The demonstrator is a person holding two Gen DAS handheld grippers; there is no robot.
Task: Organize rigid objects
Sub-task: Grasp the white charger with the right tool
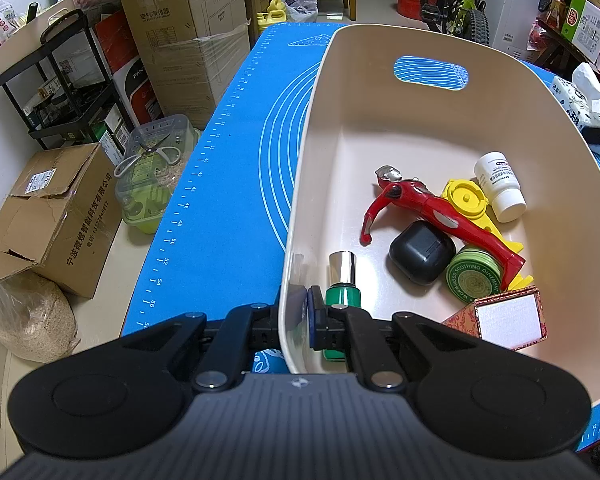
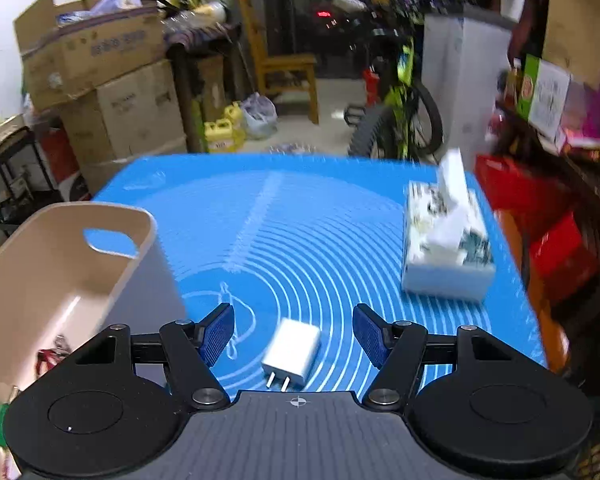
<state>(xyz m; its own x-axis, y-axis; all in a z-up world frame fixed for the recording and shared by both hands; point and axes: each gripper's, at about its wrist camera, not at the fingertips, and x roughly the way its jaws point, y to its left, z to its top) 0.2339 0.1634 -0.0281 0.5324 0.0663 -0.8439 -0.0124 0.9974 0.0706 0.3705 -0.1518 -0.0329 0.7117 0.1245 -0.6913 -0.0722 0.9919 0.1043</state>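
My left gripper (image 1: 298,316) is shut on the near left wall of a beige bin (image 1: 380,120), one pad inside and one outside. Inside the bin lie a red figure (image 1: 420,208), a yellow toy (image 1: 464,200), a white bottle (image 1: 500,186), a black case (image 1: 420,254), a green tin (image 1: 474,276), a green bottle with a silver cap (image 1: 342,280) and a patterned box (image 1: 508,316). In the right wrist view a white plug charger (image 2: 294,350) lies on the blue mat (image 2: 300,220). My right gripper (image 2: 294,320) is open around it, the pads apart from it. The bin (image 2: 60,216) stands to the left.
A tissue box (image 2: 444,248) sits on the mat at the far right. Cardboard boxes (image 1: 188,32), a black rack (image 1: 60,92) and a clear container (image 1: 156,172) crowd the floor left of the table. A bicycle (image 2: 404,120) and a wooden chair (image 2: 284,76) stand beyond the far edge.
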